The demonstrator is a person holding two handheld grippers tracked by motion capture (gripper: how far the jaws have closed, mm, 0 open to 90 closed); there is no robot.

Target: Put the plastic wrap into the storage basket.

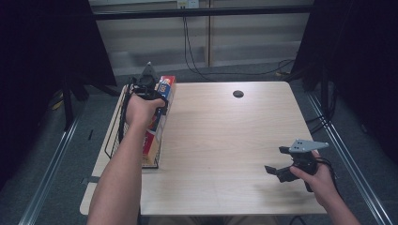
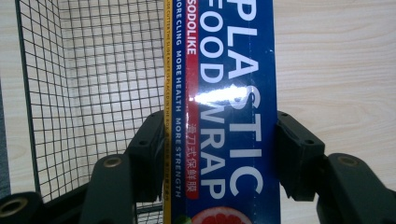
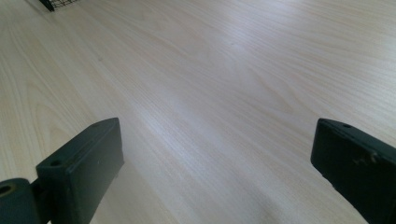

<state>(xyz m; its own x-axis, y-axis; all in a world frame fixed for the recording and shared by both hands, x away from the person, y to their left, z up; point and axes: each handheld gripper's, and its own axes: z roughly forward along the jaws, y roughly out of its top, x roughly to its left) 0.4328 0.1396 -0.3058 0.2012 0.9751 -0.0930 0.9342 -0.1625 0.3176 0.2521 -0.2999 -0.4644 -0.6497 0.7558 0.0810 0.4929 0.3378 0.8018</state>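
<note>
Spanning the scene, the wooden table [image 1: 225,140] carries a wire basket [image 1: 112,140] at its left edge. Along the basket's right wall lies a long plastic wrap box [image 2: 233,116], clamped across its width by the left gripper [image 2: 219,154]. Near the right edge, the right gripper [image 1: 277,161] hovers, jaws wide, holding nothing.

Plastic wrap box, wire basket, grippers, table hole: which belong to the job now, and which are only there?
In the job:
- plastic wrap box, clamped between the jaws of the left gripper
- wire basket, beside the box

Only there:
- right gripper, open over bare table
- table hole
</note>
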